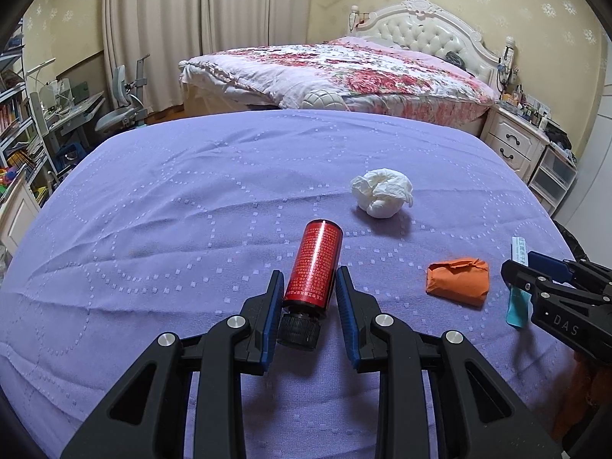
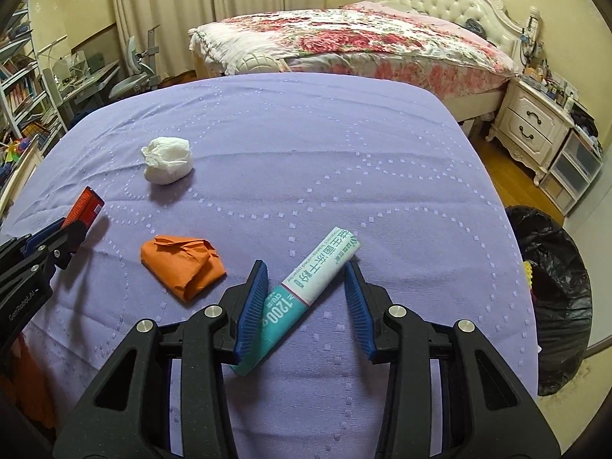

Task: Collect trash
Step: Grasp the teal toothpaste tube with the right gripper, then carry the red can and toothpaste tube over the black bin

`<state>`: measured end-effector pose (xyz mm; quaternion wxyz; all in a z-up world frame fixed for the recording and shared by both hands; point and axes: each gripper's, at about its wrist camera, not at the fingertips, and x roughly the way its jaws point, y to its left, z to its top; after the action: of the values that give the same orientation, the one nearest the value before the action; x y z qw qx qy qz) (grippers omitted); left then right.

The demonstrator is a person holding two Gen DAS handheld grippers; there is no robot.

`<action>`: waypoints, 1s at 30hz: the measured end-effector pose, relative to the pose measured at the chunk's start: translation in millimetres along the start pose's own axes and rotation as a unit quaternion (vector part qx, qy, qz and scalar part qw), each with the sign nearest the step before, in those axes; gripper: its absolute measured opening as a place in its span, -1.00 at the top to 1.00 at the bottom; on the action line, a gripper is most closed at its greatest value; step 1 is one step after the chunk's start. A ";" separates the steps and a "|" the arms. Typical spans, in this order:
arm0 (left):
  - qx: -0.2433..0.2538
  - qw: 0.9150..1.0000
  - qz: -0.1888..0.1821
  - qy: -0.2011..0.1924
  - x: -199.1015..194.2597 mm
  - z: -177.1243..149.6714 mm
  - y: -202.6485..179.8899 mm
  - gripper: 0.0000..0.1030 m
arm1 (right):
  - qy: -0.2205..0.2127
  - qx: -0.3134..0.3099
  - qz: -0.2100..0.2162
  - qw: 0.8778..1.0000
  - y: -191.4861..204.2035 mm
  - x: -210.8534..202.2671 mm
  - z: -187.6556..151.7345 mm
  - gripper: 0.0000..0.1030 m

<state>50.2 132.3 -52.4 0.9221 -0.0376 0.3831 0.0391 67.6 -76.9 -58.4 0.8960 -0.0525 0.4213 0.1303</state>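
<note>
A red bottle (image 1: 314,264) with a black cap sits between the blue pads of my left gripper (image 1: 309,272), which is shut on it just above the purple cloth (image 1: 172,210). The right wrist view shows the bottle's end (image 2: 85,206) sticking out of that gripper (image 2: 72,229). My right gripper (image 2: 306,265) is shut on a teal and white sachet (image 2: 306,287) lying slantwise across its pads. A crumpled white tissue (image 1: 382,193) (image 2: 168,160) and a folded orange paper wad (image 1: 459,281) (image 2: 181,267) lie on the cloth between the two grippers.
A bin lined with a black bag (image 2: 550,298) stands on the floor to the right of the table. Beyond the table's far edge are a bed with a floral quilt (image 2: 363,42), a white nightstand (image 2: 531,126) and, at left, a desk with a chair (image 1: 118,114).
</note>
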 end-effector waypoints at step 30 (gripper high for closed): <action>-0.010 1.000 0.000 -0.005 -3.5 -3.8 7.4 0.44 | -0.001 -0.025 0.003 1.000 11.6 -3.7 -6.1 0.66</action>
<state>44.3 139.1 -52.9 0.9235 -0.0470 0.3782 0.0431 57.6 -67.7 -59.3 0.8944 -0.0733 0.4174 0.1433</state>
